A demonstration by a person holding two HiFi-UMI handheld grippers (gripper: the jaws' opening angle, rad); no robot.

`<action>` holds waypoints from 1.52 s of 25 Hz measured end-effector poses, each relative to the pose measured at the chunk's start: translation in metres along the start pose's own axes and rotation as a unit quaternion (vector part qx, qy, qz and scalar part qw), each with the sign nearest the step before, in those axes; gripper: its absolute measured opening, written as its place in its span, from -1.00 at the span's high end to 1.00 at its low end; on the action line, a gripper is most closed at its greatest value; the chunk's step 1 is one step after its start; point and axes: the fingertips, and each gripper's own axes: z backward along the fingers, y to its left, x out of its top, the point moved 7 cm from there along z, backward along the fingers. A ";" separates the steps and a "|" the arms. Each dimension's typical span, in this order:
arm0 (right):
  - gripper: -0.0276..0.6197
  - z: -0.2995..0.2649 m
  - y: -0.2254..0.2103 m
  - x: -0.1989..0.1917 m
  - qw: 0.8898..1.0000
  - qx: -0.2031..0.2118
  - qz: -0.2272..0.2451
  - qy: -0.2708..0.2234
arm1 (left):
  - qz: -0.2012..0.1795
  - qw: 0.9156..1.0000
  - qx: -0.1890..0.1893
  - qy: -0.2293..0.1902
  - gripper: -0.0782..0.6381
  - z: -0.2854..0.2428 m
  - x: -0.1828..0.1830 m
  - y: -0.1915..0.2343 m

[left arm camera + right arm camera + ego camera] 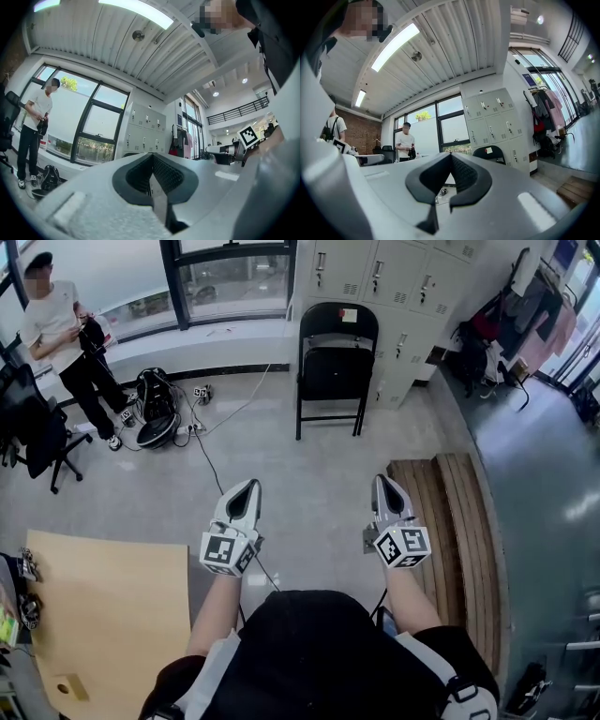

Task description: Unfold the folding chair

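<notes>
The chair [337,362] is black and stands upright on the floor at the far middle of the room, just in front of the grey lockers [398,296]. Its seat looks tipped up against the back, and a small label sits on the backrest. It is well apart from both grippers.

The left gripper [252,484] is held out over the floor, pointing towards the chair. Its jaws are together with nothing between them. The right gripper [382,480] is held level beside it, also aimed at the far side, its jaws likewise closed on nothing. Each carries a marker cube near the person's wrist. In the right gripper view the chair shows just right of the closed jaw tips, in front of the lockers.

A person [64,338] in a white shirt stands at the far left by the window [234,277], holding something dark. Near that person's feet lie a black bag [155,399] and cables [211,442] trailing across the floor. An office chair [37,432] stands at the far left edge.

A tan surface [108,615] fills the near left corner, with small items on its left edge. Wooden boards [459,540] lie on the floor to the right of the right gripper. Clothes [530,310] hang at the far right.
</notes>
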 end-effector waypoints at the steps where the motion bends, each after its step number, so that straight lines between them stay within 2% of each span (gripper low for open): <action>1: 0.90 -0.005 0.007 0.003 1.000 0.001 0.003 -0.003 | -0.001 1.000 -0.005 0.000 0.77 -0.001 0.004 0.005; 7: 0.91 -0.019 0.036 0.007 1.000 0.000 0.010 -0.004 | -0.001 1.000 -0.029 0.001 0.77 0.002 0.012 0.022; 13: 0.91 -0.030 0.030 -0.004 1.000 0.002 0.009 0.013 | 0.019 0.999 -0.030 0.008 0.77 -0.009 -0.004 0.029; 18: 0.90 -0.054 -0.012 -0.002 1.000 0.008 0.009 -0.001 | 0.011 1.000 -0.011 0.002 0.77 -0.048 -0.018 0.030; 22: 0.91 -0.085 -0.059 -0.001 1.000 0.018 0.010 -0.009 | -0.001 1.000 -0.008 -0.012 0.77 -0.094 -0.015 0.022; 31: 0.91 -0.136 -0.153 0.015 0.999 0.031 -0.022 -0.027 | -0.014 0.999 0.028 -0.021 0.77 -0.193 -0.018 0.007; 38: 0.91 -0.155 -0.197 0.010 0.998 0.034 -0.043 -0.014 | 0.000 1.000 0.025 0.004 0.77 -0.241 -0.036 -0.010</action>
